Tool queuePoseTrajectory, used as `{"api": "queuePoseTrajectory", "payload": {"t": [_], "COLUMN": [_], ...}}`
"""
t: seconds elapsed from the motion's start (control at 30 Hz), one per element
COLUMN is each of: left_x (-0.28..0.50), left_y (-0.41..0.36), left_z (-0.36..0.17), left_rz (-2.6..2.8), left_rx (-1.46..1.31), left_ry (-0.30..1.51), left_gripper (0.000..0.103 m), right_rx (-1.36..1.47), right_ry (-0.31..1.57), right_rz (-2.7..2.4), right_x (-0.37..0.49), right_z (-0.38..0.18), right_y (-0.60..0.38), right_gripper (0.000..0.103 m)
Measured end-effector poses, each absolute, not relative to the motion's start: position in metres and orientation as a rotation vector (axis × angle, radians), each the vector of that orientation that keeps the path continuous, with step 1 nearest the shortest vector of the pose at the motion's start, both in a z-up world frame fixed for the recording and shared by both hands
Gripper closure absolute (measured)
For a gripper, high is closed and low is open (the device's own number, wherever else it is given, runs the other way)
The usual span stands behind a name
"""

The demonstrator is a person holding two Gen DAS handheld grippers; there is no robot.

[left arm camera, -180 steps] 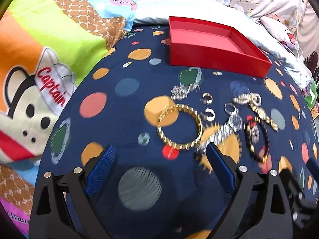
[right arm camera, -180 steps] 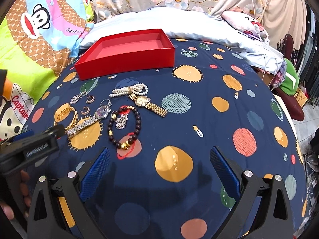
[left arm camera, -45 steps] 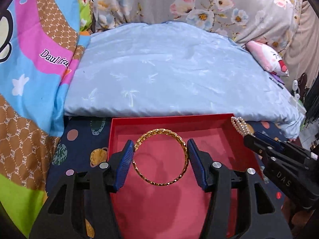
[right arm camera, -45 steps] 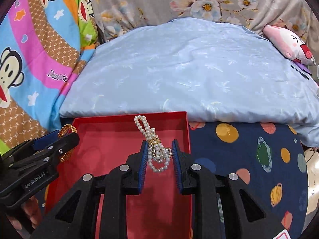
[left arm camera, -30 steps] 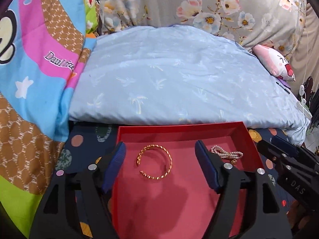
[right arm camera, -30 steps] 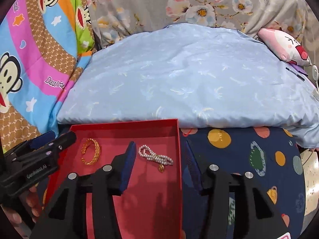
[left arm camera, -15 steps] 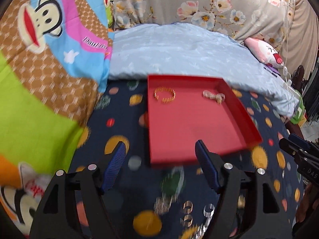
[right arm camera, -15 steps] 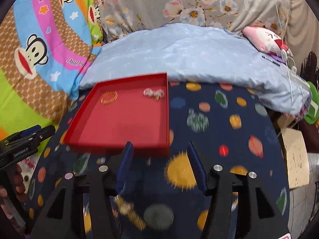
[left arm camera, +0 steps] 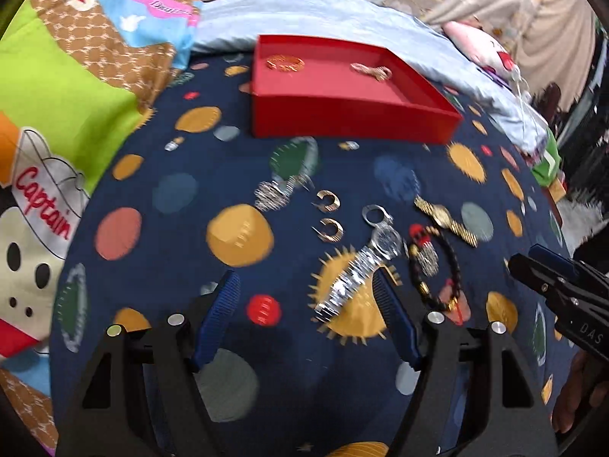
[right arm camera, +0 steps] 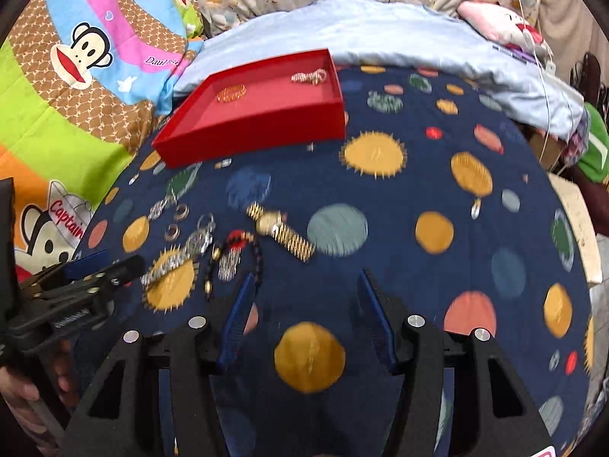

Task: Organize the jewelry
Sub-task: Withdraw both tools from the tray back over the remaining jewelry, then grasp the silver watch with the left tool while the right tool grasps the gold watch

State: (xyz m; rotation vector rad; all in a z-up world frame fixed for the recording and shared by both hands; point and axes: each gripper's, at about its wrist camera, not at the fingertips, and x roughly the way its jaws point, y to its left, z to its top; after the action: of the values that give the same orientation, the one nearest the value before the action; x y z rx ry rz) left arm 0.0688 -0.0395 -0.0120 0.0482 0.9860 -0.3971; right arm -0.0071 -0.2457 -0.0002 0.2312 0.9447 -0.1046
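Box: the red box (left arm camera: 354, 114) sits at the far end of the spotted blanket (left arm camera: 171, 259), next to the pillow (right arm camera: 380, 38).
In the box: a gold bangle (left arm camera: 285, 63) and a pearl bracelet (left arm camera: 371, 70) lie apart, so two pieces are put away.
Left to sort: silver watch (left arm camera: 361, 270), gold watch (right arm camera: 281, 232), bead bracelet (left arm camera: 437, 266), two small hoops (left arm camera: 329, 215) and a sparkly chain (left arm camera: 274, 192) lie close together, well away from the box.
Left gripper (left arm camera: 308, 321): spread wide and empty, just over the silver watch, likely the next pick.
Right gripper (right arm camera: 304, 318): jaws apart, holding nothing, near the bead bracelet and gold watch.
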Motion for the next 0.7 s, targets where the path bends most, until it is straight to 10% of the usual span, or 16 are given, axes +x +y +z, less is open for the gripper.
{"api": "queuePoseTrajectory", "payload": {"t": [0.7], "left_x": [0.074], "left_y": [-0.100], "left_z": [-0.035], "left_rz": [-0.431], "left_rx": [0.179], "left_ry": [0.915], "left_gripper": [0.046], "right_rx": [0.297], "right_ry": [0.968], "right_rz": [-0.097], "right_x": [-0.006], "right_z": [-0.017], "right_y": [-0.256], "right_gripper": [0.047]}}
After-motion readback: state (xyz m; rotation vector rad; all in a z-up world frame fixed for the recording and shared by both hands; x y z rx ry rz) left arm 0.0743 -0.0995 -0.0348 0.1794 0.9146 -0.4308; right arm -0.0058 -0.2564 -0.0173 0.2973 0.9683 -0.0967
